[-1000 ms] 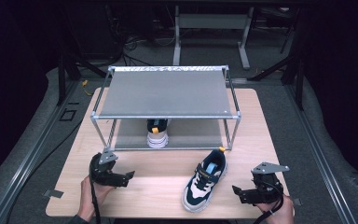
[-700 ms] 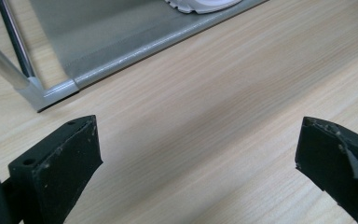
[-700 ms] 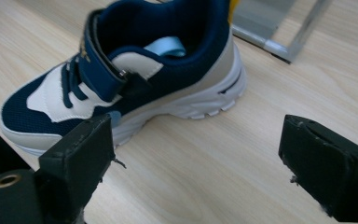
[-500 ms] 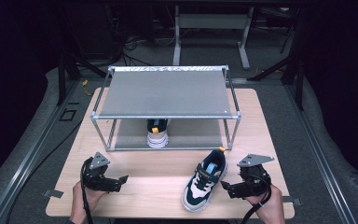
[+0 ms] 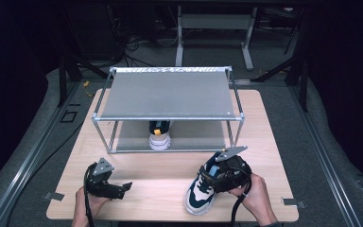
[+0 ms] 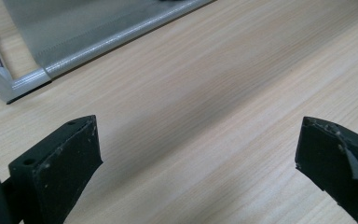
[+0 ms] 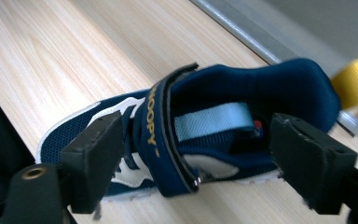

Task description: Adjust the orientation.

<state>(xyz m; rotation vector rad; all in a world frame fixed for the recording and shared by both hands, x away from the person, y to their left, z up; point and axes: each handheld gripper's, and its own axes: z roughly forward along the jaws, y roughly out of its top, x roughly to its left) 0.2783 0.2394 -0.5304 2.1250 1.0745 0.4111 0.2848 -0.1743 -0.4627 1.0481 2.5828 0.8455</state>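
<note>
Pale wooden table (image 5: 170,165) (dark room): right claw (image 5: 212,176) closing, unpressed, astride sneaker (image 5: 199,191); left claw (image 5: 118,189) wide.

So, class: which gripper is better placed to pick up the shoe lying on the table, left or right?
Right. The right gripper is over the blue shoe, its jaws just closing either side of the collar. The left gripper sits open above bare table, well away from it.

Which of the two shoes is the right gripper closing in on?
The shoe on the bare tabletop, toe toward the person; the right gripper straddles its collar. The other shoe stands on the rack's lower shelf.
</note>
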